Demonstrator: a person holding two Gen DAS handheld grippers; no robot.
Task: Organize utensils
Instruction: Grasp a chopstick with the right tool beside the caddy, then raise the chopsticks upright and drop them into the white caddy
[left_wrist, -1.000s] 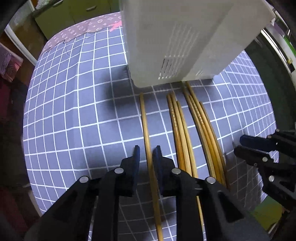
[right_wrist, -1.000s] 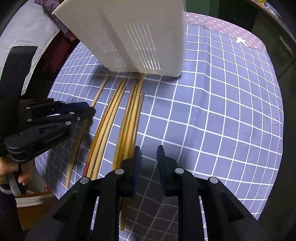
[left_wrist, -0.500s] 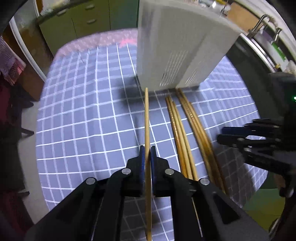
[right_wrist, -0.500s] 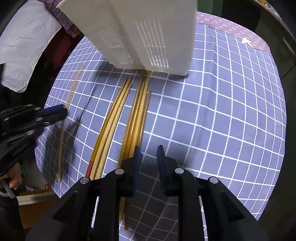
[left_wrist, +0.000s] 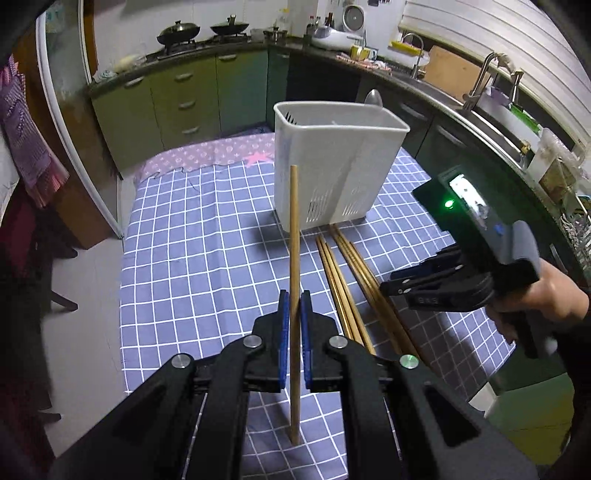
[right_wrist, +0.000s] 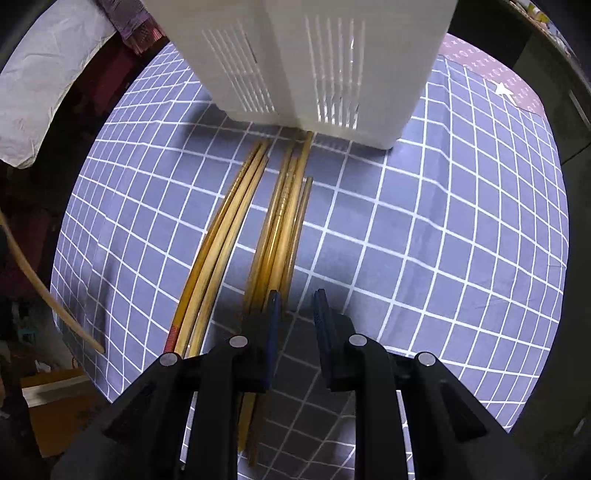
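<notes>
Chopsticks (right_wrist: 284, 229): wood, smooth, slight sheen. Holder (left_wrist: 332, 173): white matt plastic, slotted. Tablecloth (right_wrist: 424, 240): checked cloth, matt, lightly creased.

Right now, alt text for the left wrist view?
The left gripper pinches one chopstick above a checked tablecloth, pointing at a white basket. More chopsticks lie beside it; the right gripper hovers over them.

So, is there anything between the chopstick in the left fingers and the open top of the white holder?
Nothing visible is in the way. The left gripper holds the chopstick in front of the white holder, whose near compartment looks open. The other chopsticks lie flat on the tablecloth, and the right gripper is off to the side.
</notes>
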